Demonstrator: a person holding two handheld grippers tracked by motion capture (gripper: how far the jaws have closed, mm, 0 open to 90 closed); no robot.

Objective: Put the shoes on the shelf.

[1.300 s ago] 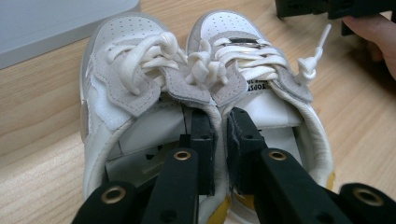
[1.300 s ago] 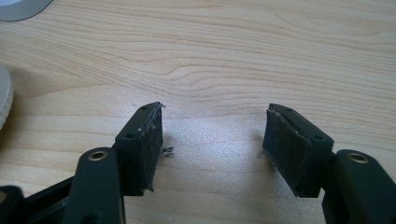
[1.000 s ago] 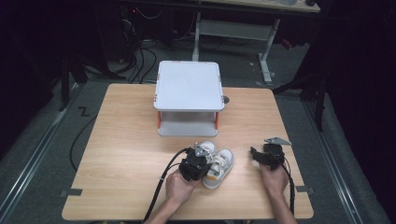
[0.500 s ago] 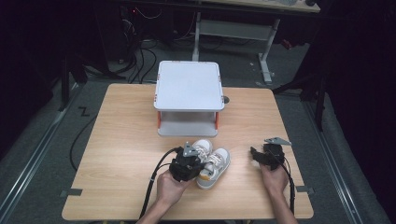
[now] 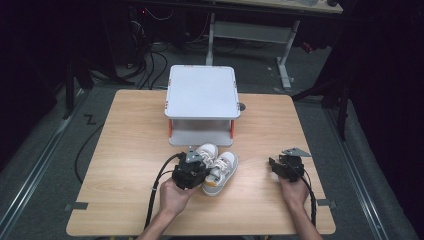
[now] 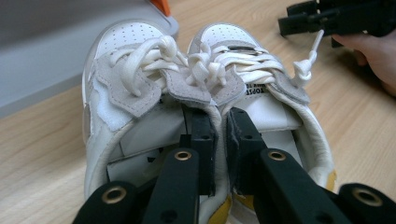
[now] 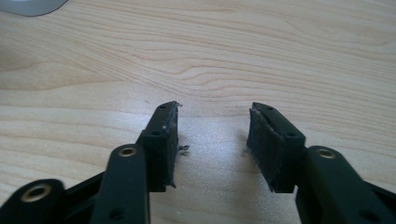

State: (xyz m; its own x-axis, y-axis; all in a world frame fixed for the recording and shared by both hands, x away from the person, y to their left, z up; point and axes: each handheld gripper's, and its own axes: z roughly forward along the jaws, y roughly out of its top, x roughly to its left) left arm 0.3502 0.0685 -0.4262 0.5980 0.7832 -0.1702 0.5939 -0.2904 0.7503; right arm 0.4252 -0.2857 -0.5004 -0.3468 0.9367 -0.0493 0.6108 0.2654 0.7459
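A pair of small white sneakers point(image 5: 222, 167) with yellow soles sits side by side just in front of the white stand. My left gripper point(image 5: 200, 167) is shut on the two inner collar walls, pinched together between its jaws point(image 6: 218, 116). In the left gripper view the left shoe point(image 6: 130, 79) and the right shoe point(image 6: 247, 56) point away, laces loose. My right gripper point(image 5: 274, 165) hovers low over bare wood at the right. Its jaws point(image 7: 212, 116) have just been closing but stand open with nothing between them.
A white two-level stand point(image 5: 202, 92) with orange posts stands at the middle back of the wooden table point(image 5: 130, 135). The right gripper point(image 6: 327, 18) and its hand also appear beyond the shoes in the left gripper view. Dark floor and cables surround the table.
The left gripper has carried the pair of shoes a little left and toward the stand. The right hand has stayed where it was.
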